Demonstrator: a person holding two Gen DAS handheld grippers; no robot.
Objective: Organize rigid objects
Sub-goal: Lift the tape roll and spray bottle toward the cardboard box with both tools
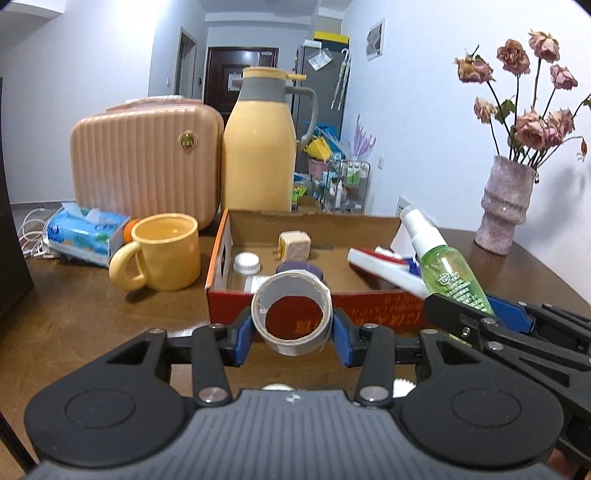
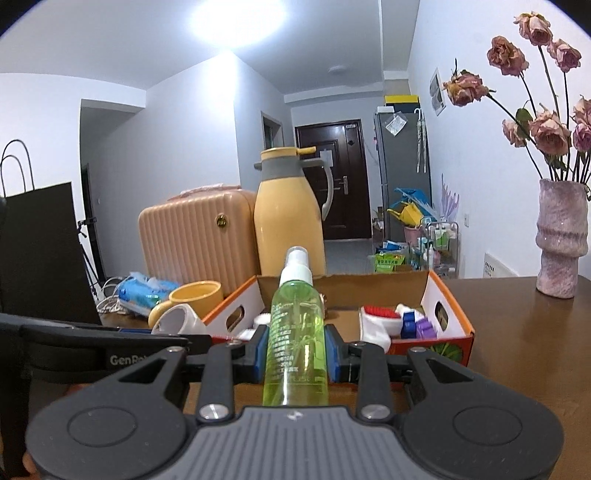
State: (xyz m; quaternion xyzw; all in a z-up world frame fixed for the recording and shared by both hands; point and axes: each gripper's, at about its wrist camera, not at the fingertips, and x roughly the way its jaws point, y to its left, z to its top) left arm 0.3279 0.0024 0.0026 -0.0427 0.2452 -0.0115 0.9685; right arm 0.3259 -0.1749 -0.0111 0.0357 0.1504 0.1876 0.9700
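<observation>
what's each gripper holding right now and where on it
Left gripper clamps a tape roll across its outer sides. Right gripper clamps a green spray bottle around its body, nozzle pointing away.

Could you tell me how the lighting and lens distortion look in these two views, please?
Right wrist view: a ceiling light blows out the top, and the vase leans from fisheye bending. Left wrist view: even light, soft flower shadow on the wall, tape roll sharp, dark vignette in the corners.
</observation>
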